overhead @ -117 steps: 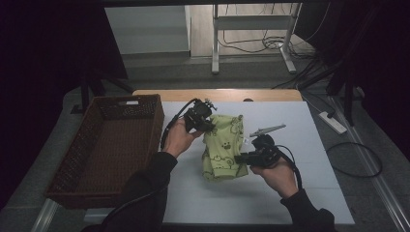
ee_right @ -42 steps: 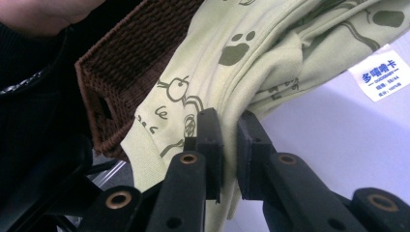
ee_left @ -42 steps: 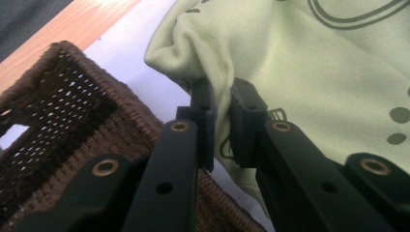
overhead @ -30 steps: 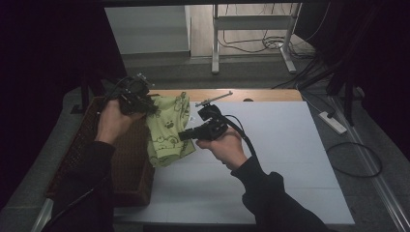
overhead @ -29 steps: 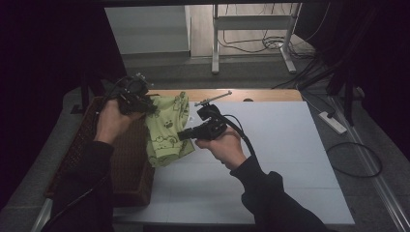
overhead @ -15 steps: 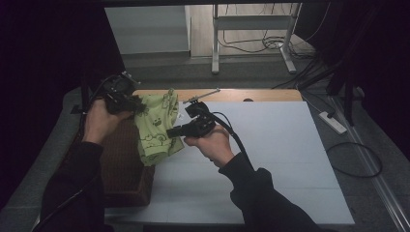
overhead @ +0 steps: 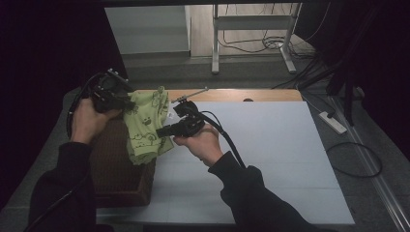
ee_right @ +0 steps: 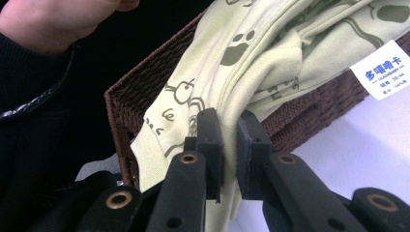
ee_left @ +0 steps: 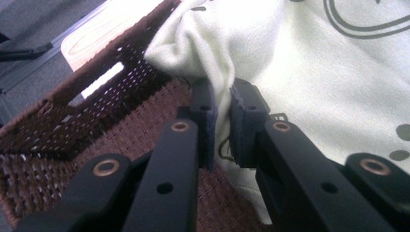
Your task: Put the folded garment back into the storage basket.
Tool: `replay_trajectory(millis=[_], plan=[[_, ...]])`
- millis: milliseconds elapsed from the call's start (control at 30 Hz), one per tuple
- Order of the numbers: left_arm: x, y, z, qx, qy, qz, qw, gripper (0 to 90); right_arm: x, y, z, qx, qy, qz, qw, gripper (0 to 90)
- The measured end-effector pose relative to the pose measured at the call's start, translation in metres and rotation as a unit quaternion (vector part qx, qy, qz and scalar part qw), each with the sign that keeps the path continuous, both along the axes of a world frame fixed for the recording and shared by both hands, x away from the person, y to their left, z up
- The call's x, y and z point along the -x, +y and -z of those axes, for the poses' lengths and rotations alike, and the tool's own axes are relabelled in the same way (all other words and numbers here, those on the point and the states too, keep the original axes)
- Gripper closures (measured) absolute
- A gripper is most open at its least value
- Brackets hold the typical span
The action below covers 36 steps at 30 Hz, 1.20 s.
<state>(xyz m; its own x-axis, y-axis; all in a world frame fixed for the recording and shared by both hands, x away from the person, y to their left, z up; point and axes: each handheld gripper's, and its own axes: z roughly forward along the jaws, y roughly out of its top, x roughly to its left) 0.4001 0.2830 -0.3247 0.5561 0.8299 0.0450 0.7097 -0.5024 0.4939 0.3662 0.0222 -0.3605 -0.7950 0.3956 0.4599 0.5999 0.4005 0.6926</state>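
Both tongs pinch the pale green printed garment point(overhead: 145, 128): the left gripper point(ee_left: 222, 121) at a fold over the brown wicker basket point(overhead: 118, 169), the right gripper point(ee_right: 229, 145) at its edge, by the basket's rim, beside the white table point(overhead: 270, 154)

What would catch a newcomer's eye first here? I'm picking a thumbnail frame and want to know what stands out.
The pale green printed garment stands out first, held up between the two tongs over the right edge of the brown wicker basket at the table's left. The left tongs and right tongs are each shut on a fold of it. A white label with blue print hangs from the cloth.
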Motion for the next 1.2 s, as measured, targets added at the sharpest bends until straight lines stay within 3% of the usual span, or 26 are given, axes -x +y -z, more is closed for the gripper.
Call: replay_trajectory(millis=[1200], plan=[[0.007, 0.056, 0.034, -0.021, 0.022, -0.052, 0.9982, 81.1, 0.006, 0.07, 0.038, 0.015, 0.003, -0.018, 0.9997, 81.8]])
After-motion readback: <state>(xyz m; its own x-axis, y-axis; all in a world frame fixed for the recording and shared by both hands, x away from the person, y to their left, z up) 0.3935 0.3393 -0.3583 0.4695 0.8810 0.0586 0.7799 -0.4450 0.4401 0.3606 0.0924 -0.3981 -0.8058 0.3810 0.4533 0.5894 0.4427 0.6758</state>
